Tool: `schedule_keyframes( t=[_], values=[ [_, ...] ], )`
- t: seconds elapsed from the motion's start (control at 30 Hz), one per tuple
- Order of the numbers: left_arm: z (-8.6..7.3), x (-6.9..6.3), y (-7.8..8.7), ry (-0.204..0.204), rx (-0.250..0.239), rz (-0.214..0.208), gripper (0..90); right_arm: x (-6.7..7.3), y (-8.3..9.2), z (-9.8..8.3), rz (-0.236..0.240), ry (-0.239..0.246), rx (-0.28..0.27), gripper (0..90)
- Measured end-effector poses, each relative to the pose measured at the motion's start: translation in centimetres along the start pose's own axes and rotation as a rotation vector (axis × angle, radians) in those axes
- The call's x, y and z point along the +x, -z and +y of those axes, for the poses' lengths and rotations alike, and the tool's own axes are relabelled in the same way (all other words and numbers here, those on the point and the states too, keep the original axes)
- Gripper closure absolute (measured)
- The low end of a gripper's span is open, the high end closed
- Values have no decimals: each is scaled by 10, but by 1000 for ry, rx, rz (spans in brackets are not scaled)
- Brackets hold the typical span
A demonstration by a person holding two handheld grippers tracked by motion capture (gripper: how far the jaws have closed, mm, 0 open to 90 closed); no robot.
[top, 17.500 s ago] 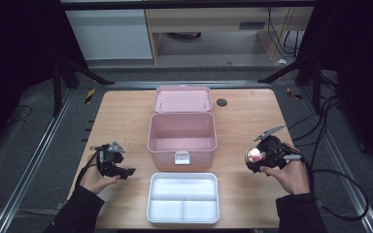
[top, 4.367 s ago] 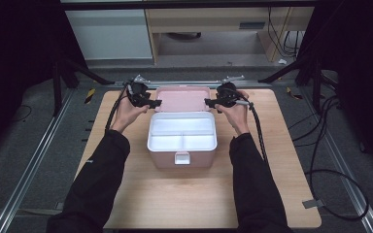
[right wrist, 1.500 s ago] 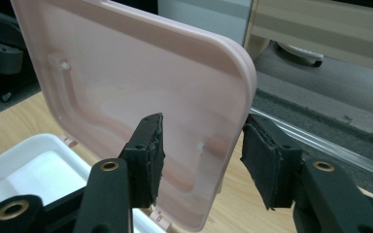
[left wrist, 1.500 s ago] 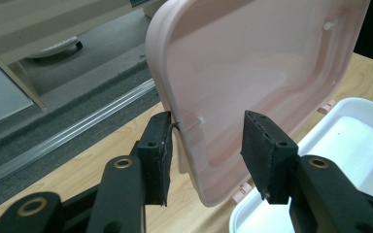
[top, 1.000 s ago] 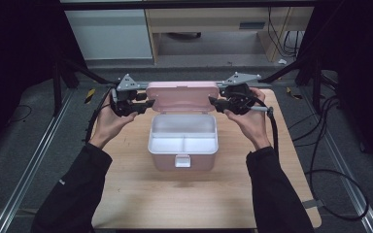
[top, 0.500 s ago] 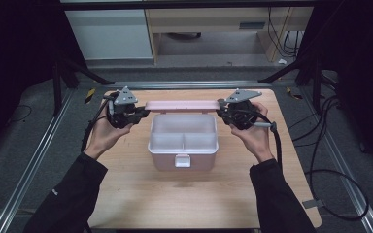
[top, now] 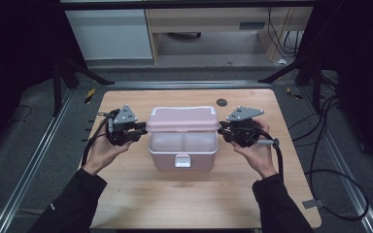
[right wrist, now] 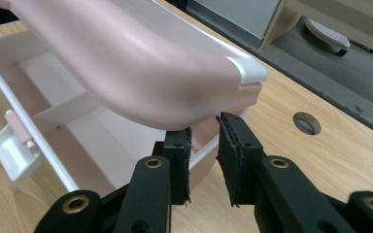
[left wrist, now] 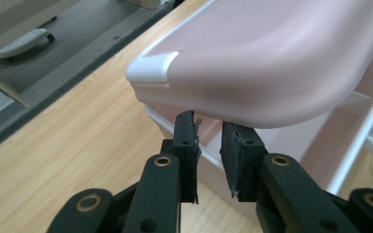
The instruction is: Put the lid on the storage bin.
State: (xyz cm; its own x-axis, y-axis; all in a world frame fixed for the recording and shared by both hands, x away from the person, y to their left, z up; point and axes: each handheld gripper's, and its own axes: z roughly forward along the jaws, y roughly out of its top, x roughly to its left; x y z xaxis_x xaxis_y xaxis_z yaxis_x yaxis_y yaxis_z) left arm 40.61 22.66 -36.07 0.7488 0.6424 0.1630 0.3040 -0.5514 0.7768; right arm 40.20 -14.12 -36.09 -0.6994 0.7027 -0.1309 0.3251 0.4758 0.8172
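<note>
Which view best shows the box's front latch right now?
The high view: the white latch faces the camera on the pink box. The right gripper view catches it sideways at the edge; the left gripper view shows the lid instead.

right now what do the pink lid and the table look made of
Lid: seemingly moulded plastic, pink, smooth satin with soft highlights and a white corner cap. Table: wood or wood-look laminate, matte, pale grain lines visible; which one can't be told.
</note>
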Motion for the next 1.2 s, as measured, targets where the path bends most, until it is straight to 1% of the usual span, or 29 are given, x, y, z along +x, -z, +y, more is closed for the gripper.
schedule_keyframes(
  t=[0.03, 0.1, 0.17, 0.27, 0.3, 0.37, 0.47, 0.57, 0.6, 0.63, 0.67, 0.73, 0.8, 0.87, 0.97, 1.07, 1.2],
  values=[
    [-3, -2, -1, 0, 1, -1, 757, 0, 0, 0, 0, 0, 0, 734],
    [-9, -5, -3, 8, 2, -14, 754, 2, 1, -6, 4, -7, -2, 723],
    [-14, -10, -5, -3, 12, -1, 749, 4, 0, -12, 4, -11, 7, 707],
    [-20, -13, -9, 0, 17, -5, 746, 5, -2, -21, -1, -10, 21, 689],
    [-22, -14, -9, 5, 17, -5, 743, 5, -2, -23, -5, -14, 25, 689],
    [-26, -14, -10, 22, 12, -12, 742, 5, -2, -28, -7, -29, 16, 684],
    [-33, -14, -9, 43, 14, -10, 736, 4, -3, -33, -13, -42, 22, 665],
    [-42, -15, -9, 66, 35, 8, 718, 4, -5, -40, -13, -52, 25, 644],
    [-46, -14, -9, 86, 28, 5, 712, 4, -6, -41, -14, -57, 31, 632],
    [-50, -13, -8, 109, 18, -7, 703, 3, -7, -43, -21, -58, 40, 627],
    [-52, -12, -7, 121, 19, -5, 700, 2, -7, -44, -29, -60, 41, 620],
    [-56, -9, -5, 125, 37, 16, 681, 0, -6, -46, -41, -66, 43, 595],
    [-61, -6, -3, 152, 33, 20, 664, -2, -4, -49, -61, -74, 47, 556],
    [-66, -5, -3, 161, 42, 29, 634, -4, -2, -54, -73, -99, 46, 505],
    [-75, -1, -3, 193, 54, 42, 586, -9, 1, -63, -91, -127, 55, 429],
    [-85, 4, -3, 216, 71, 58, 543, -13, 3, -73, -104, -155, 69, 383],
    [-99, 12, -8, 243, 97, 79, 486, -17, 5, -83, -118, -175, 93, 339]
  ],
)
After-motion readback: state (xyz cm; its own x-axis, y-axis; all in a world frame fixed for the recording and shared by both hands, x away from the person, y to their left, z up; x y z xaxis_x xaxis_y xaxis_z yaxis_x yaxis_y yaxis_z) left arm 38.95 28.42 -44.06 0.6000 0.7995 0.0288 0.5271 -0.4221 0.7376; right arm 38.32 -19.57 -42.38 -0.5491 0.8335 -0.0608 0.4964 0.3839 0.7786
